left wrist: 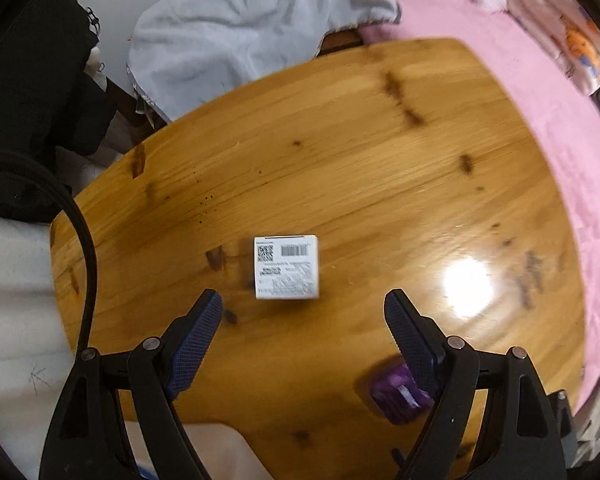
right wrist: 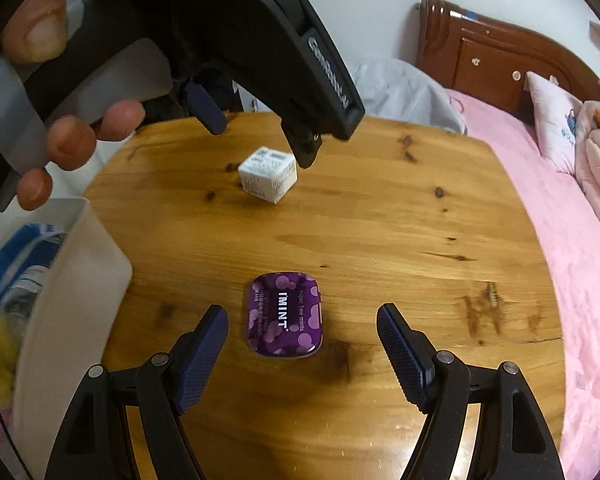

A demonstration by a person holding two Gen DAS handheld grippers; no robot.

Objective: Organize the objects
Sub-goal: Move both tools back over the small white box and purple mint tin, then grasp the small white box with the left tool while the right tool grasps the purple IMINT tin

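A small white box (left wrist: 286,267) with a barcode and QR code lies on the wooden table (left wrist: 340,160), just ahead of my open left gripper (left wrist: 303,300). In the right wrist view the same white box (right wrist: 268,179) sits at the far middle of the table, below the left gripper (right wrist: 260,132), which a hand holds above it. A purple IMINT mint tin (right wrist: 285,315) lies flat between the fingers of my open right gripper (right wrist: 302,314). The tin (left wrist: 398,394) also shows partly behind the left gripper's right finger.
A white bin (right wrist: 68,300) holding blue and yellow items stands at the table's left edge. A pink bed (right wrist: 560,220) runs along the right side, with a wooden headboard (right wrist: 496,52). Grey cloth (left wrist: 240,28) and black fabric (left wrist: 32,92) lie beyond the table's far edge.
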